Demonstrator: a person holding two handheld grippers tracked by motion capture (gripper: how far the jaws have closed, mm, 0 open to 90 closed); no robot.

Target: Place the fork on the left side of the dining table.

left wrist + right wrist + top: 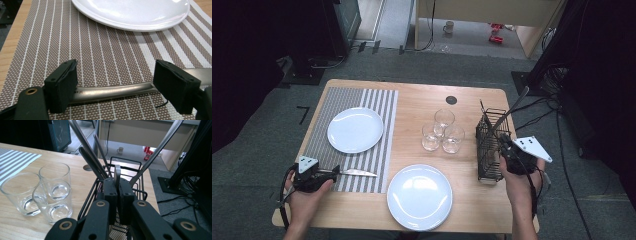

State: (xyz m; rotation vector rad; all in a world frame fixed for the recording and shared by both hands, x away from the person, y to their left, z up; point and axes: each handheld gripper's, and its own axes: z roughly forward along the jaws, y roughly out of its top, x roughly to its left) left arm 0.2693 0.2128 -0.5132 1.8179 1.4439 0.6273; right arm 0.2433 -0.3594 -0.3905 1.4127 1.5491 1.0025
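Two sets of jaws, two different states. In the right gripper view we see the right gripper (117,195) with its jaws pressed together on the flat handle of a utensil (117,175) that stands in the black wire caddy (139,190), centre of the frame; other long handles lean out toward the top edge. In the left gripper view the left gripper (117,85) has its jaws standing wide, one at lower left, one at lower right, and a knife (112,90) lies flat across the gap between them on the striped placemat (100,55); the pads do not press on it. A white plate (135,15) fills the top of that frame. In the high view the caddy sits at right of the counter (412,100), three glasses (443,132) at centre, a second plate (419,196) at lower centre.
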